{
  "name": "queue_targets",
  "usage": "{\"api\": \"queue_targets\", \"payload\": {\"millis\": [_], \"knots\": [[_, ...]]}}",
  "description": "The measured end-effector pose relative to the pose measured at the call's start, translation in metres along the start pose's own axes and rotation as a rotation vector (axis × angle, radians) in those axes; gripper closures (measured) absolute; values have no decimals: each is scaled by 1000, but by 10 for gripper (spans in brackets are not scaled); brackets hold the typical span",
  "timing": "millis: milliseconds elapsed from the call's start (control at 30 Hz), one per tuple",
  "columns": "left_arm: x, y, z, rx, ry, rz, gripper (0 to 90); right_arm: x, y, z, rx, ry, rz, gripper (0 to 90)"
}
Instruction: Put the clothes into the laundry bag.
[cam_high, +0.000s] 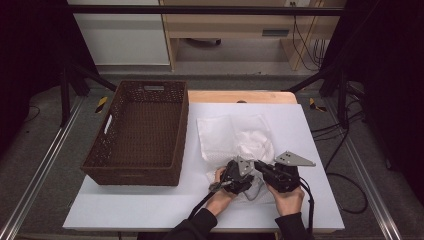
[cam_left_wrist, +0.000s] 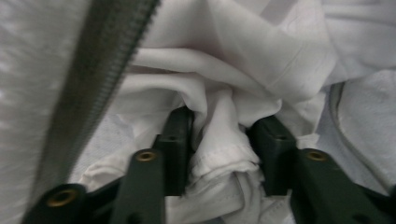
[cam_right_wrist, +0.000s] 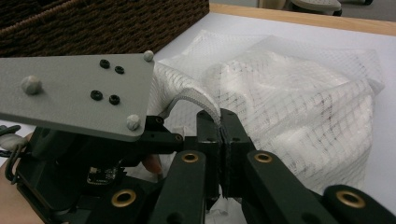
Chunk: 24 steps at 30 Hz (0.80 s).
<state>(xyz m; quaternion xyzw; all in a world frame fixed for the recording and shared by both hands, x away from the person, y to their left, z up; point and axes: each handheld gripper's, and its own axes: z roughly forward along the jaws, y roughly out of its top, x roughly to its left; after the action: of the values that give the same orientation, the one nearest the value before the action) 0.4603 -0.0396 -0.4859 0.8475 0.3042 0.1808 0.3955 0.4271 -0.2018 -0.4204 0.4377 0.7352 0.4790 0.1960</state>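
In the high view both grippers crowd together over the near end of a white mesh bag (cam_high: 235, 137), and their bodies and grey plates hide the jaws and whatever lies under them. The cloth inside the bag is a pale blur there.

The left gripper (cam_left_wrist: 224, 140) looks at close range into bunched white cloth (cam_left_wrist: 224, 154). A fold of it stands between its two jaws, which are partly open; the cloth fills the gap and seems to touch both pads, but whether they pinch it I cannot tell. The bag's zip (cam_left_wrist: 93, 93), blurred, runs slantwise up the left of that view, and the bag's mesh lies beyond it and off to the right. The cloth's edges are cut off on every side.

The right gripper (cam_right_wrist: 219, 135) has its jaws closed tight on the bag's rim, a thin strip of the zip edge caught between the pads. The rest of the bag swells ahead and to the right of it. The left gripper's plate sits just to its left, hiding the bag's mouth. A basket (cam_high: 140, 132) stands well to the left of both.
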Motion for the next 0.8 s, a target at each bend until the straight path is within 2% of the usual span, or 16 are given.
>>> {"api": "queue_targets", "payload": {"millis": [67,133,267,367,467,567,600,700,800], "knots": [[0,0,-5,18,0,-12,520,0,0,0,2,0,-4,884],[1,0,-15,24,-32,-25,451,0,0,0,2,1,-5,884],[4,-1,-49,-2,-71,12,371,0,-1,1,4,2,-8,884],[11,-5,-76,-15,-68,29,343,0,-1,1,9,3,-7,884],[21,-17,-90,4,-40,16,350,1,-1,1,8,4,-8,884],[31,-30,-93,28,-33,-21,402,1,-1,1,11,2,-5,884],[35,-35,-92,51,-31,-35,406,1,-1,2,13,2,-6,883],[38,-45,-84,75,-40,-63,431,1,-2,3,16,1,-8,884],[36,-49,-75,89,-51,-49,444,1,-2,3,15,0,-10,884]]}}
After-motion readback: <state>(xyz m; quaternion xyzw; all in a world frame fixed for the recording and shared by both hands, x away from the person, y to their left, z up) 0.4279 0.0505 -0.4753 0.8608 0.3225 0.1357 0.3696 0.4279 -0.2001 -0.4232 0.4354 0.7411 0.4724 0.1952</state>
